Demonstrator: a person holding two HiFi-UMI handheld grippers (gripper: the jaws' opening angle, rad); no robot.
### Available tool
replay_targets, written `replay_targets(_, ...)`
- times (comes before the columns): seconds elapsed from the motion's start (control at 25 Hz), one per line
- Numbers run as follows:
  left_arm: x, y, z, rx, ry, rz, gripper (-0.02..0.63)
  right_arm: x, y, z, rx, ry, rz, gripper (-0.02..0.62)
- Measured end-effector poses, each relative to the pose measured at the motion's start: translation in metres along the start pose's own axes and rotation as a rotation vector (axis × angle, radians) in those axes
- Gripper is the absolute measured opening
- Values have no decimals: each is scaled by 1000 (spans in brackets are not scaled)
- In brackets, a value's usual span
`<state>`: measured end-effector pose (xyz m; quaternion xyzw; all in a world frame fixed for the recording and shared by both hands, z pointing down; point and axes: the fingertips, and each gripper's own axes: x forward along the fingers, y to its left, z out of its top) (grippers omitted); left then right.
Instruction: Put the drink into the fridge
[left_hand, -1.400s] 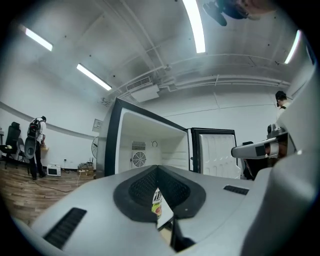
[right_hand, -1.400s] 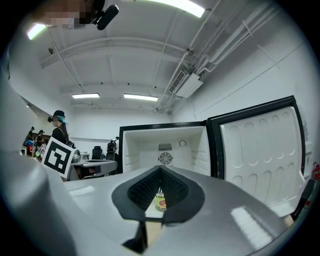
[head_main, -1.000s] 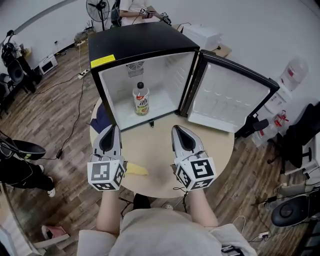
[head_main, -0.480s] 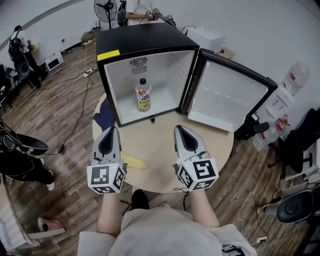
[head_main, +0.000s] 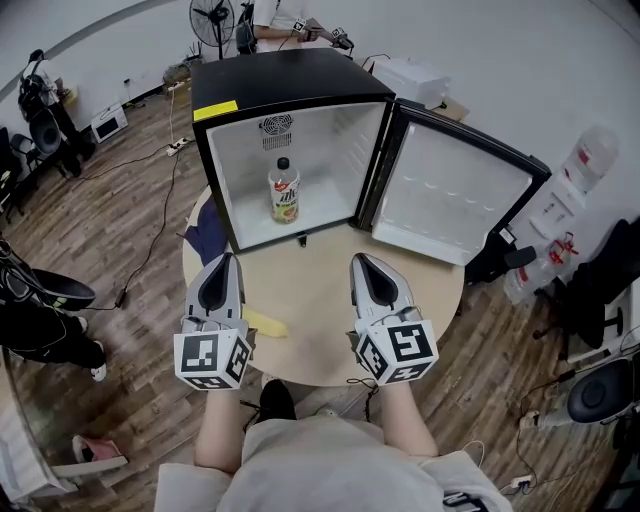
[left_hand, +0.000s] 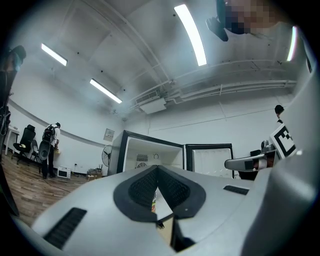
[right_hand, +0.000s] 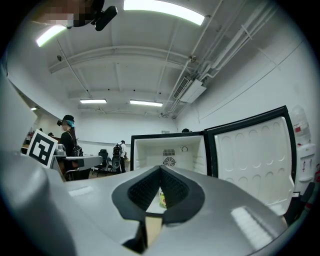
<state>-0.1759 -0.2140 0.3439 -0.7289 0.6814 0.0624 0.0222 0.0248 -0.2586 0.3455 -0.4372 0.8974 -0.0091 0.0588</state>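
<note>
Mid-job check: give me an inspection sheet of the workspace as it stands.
Surface: round table, mostly bare.
Job's things: bottle upright inside fridge; door wide open.
Clutter: yellow scrap on table; blue cloth at its left edge.
Grippers: left gripper and right gripper over the table's near side, jaws shut, empty.
Cables: cable across the floor at left.
Surroundings: fan, water dispenser.
</note>
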Motion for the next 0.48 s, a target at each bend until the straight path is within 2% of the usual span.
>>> replay_targets(0.48,22,5,-1,-10,1,-33,8,19,-5,-2,3,2,-17,11)
